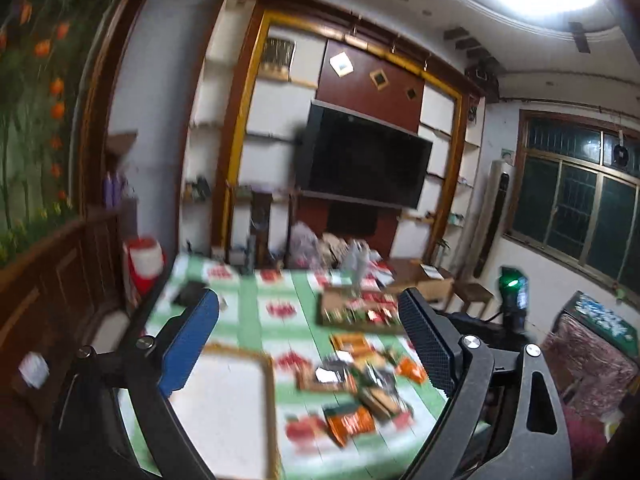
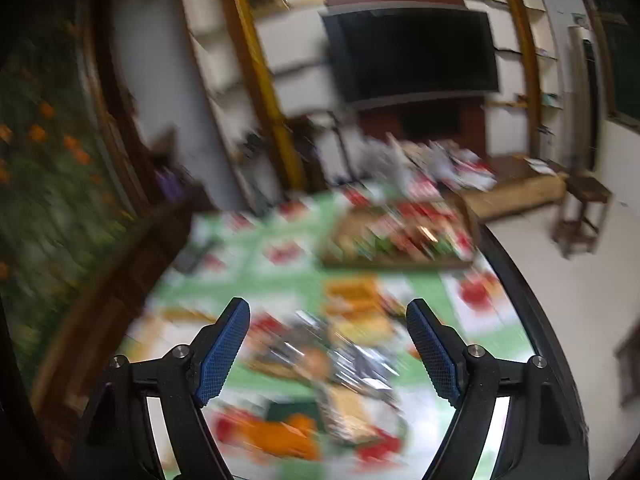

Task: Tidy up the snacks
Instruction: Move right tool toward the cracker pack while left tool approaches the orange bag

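Loose snack packets [image 1: 360, 392] blurred in a heap at lower centre on a green patterned tablecloth [image 1: 280, 292], a cardboard tray of snacks [image 1: 360, 312] behind at centre right, a wood-framed white tray [image 1: 228, 408] lower left, left gripper [image 1: 308, 344] and right gripper [image 2: 328, 348] both with jaws wide apart and empty above the table, dark television [image 1: 364, 160] on the far wall
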A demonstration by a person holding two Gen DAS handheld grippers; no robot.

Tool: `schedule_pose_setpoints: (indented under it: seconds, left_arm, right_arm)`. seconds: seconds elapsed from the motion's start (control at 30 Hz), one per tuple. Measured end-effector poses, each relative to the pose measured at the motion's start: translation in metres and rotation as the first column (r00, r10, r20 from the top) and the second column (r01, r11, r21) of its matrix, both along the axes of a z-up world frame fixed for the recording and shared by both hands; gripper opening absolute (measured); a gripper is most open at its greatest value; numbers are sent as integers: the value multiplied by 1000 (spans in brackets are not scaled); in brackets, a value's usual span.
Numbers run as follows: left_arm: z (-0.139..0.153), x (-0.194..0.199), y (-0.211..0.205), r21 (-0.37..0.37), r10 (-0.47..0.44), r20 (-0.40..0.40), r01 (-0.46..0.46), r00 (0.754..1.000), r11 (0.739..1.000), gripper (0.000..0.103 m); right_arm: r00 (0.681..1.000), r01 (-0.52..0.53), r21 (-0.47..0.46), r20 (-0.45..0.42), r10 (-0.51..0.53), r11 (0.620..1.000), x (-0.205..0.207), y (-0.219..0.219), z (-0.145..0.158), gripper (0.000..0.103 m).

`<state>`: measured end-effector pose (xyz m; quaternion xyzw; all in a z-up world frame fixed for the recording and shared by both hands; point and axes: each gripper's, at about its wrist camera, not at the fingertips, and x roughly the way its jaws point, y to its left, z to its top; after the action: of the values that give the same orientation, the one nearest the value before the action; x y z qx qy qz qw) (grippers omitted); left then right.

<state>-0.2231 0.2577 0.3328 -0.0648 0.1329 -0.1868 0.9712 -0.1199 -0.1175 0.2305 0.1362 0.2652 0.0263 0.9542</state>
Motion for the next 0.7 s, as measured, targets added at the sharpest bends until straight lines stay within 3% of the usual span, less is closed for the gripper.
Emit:
schedule_pose_setpoints:
  seconds: [0.1,0.17,0.23,0.3,0.37,0.4,0.5,0.6,0.7]
  left_arm:
    - [16,2,-2,37,59,68,-61,996,997,92]
    - [3,12,-5,39,23,7,-24,1000,999,92]
    - [-26,29,-17,76,-24,-98,31,995,997,92]
    - [-56,39,-32,114,-45,-150,62,988,992,92]
    - [-95,59,-49,110,-116,-244,146,963,983,92]
    - [-109,65,-57,90,-147,-285,179,947,980,90]
    - [-157,90,-73,13,-242,-396,269,886,963,72]
    - [-184,99,-84,0,-238,-438,265,867,964,71]
    - [-207,101,-96,41,-217,-466,266,858,963,71]
  right_arm:
    - [994,-88,99,68,82,991,-2,9,46,86]
    - [989,-135,136,87,124,981,-6,12,55,88]
    - [985,-165,133,66,157,977,-8,16,43,88]
    - [983,-178,86,-17,180,980,-6,21,6,88]
    - [979,-166,21,-118,167,986,-3,23,-39,87]
    - [970,-163,4,-181,161,987,1,22,-68,80]
    - [932,-141,55,-330,151,989,12,11,-134,62]
    - [906,-140,77,-392,159,987,22,6,-170,59]
    - [903,-184,25,-389,179,983,35,23,-175,60]
